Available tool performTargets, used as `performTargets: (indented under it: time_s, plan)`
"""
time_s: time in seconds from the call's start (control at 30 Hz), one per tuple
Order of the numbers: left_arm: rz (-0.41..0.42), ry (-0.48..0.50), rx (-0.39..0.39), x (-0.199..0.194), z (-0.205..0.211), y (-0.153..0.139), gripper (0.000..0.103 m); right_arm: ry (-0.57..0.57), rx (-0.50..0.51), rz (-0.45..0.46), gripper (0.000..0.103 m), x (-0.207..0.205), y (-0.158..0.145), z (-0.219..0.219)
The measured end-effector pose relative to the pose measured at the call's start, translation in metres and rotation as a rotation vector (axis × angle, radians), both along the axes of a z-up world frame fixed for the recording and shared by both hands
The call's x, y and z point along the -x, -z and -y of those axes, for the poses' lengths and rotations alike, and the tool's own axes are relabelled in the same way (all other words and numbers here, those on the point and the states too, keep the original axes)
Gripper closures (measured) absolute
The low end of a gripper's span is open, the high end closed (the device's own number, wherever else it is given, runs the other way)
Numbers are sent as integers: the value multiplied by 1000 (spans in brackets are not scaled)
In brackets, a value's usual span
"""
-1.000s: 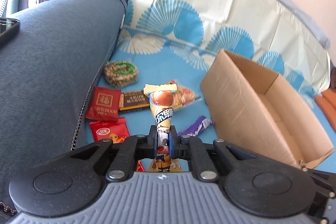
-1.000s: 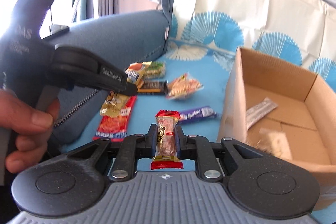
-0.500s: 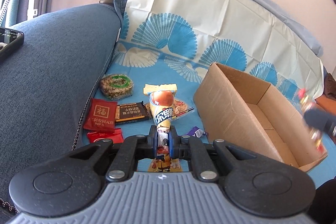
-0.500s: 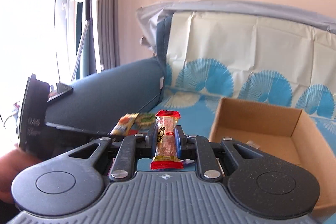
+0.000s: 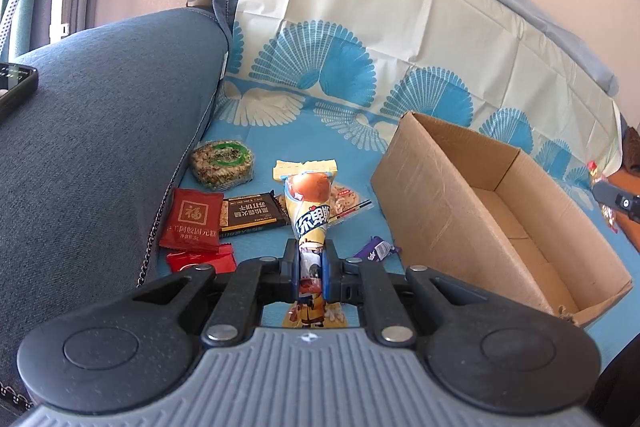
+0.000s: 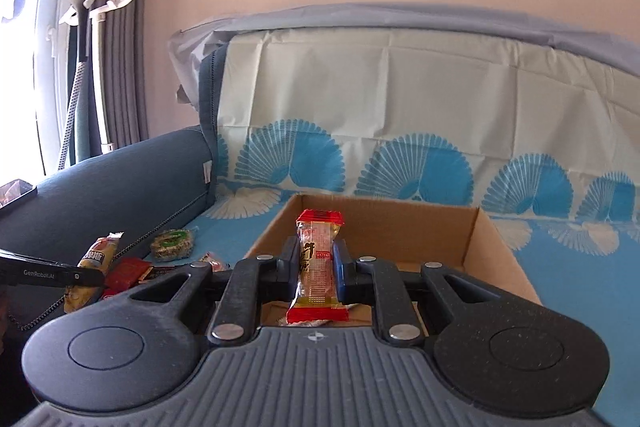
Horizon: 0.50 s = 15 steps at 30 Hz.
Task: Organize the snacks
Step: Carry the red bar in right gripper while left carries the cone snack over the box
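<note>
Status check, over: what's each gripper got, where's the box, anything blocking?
Left gripper shut on yellow snack packet. Right gripper shut on red-ended snack bar, facing open cardboard box. Nothing blocking the box.

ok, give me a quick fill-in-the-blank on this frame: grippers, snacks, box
1. The left gripper is shut on a ____ snack pack with a blue label.
2. The right gripper holds a clear packet with ____ ends.
3. The box is made of ____.
4. The round seed cake lies on the seat beside the sofa's ____.

Missing words: yellow; red; cardboard; armrest
</note>
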<state>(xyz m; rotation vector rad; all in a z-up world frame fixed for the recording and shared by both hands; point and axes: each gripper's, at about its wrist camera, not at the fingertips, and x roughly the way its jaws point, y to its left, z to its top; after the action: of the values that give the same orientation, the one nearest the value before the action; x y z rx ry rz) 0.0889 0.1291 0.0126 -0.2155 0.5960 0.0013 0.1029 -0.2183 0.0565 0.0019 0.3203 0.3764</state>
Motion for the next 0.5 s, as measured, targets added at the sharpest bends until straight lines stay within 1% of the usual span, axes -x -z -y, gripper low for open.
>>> performTargets:
  time_s: [0.13, 0.23, 0.37, 0.4, 0.5]
  plan:
    - [-5, 17, -45, -4, 9, 1, 92, 53, -4, -39, 85, -5, 8, 4]
    - [-14, 32, -82, -7, 15, 1, 92, 80, -24, -70, 85, -12, 12, 9]
    - [-21, 53, -139, -11, 26, -1, 92, 115, -58, -90, 85, -18, 13, 21]
    - [-27, 53, -146, -12, 28, -3, 92, 124, -63, -97, 85, -19, 13, 24]
    - [-35, 50, -124, -17, 37, -10, 92, 146, -78, -114, 85, -24, 14, 31]
